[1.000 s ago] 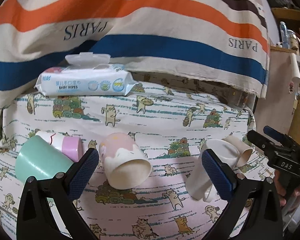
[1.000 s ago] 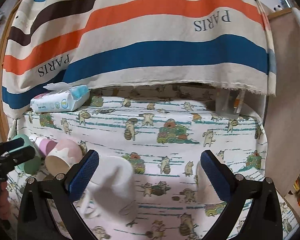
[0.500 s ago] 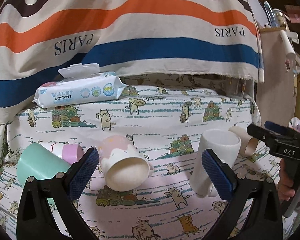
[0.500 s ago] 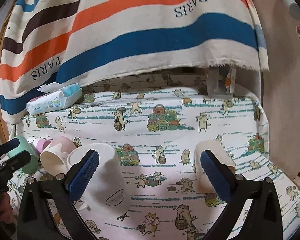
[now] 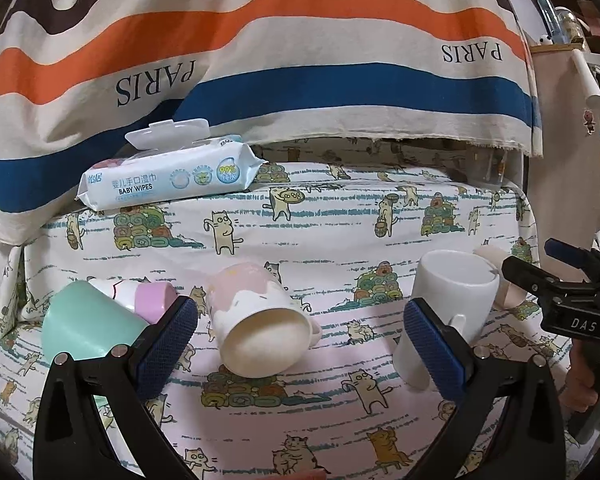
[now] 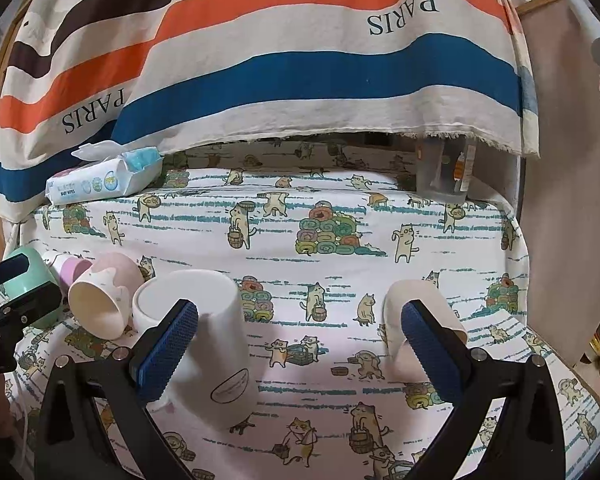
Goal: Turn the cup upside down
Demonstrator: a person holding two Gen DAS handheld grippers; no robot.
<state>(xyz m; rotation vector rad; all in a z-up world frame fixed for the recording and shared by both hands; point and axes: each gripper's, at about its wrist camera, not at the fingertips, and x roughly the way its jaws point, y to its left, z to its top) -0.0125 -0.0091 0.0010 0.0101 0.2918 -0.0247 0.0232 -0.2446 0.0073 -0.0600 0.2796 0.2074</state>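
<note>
Right wrist view gives us the clearest look at the white cup (image 6: pixel 204 340): a plain, tall mug standing upside down on the desk (image 6: pixel 340 340), flat base on top, with a small oval label low on its side. It stands just beyond the left finger (image 6: pixel 166 348) of the right hand-held gripper (image 6: pixel 298 350), whose jaws are spread wide and grasp nothing. In the left wrist view we see the same cup (image 5: pixel 444 312) from the other side, a handle showing near its lower part, partly behind one blue pad of the left hand-held gripper (image 5: pixel 300 350), which is likewise released and empty.

A pink and white cup (image 5: pixel 256 320) lies on its side beside it, mouth toward us. Further left lie a mint green cup (image 5: pixel 84 328) and a small lilac cup (image 5: pixel 152 300), also tipped over. A pale cup (image 6: pixel 416 332) rests to the right of the white one.

The desk is covered with a cloth printed with cartoon cats. A pack of baby wipes (image 5: pixel 168 176) sits at the back, lid flipped up, under a striped cloth (image 5: pixel 300 60) in orange, blue and brown printed with "PARIS". A clear container (image 6: pixel 444 172) stands at the back right corner.
</note>
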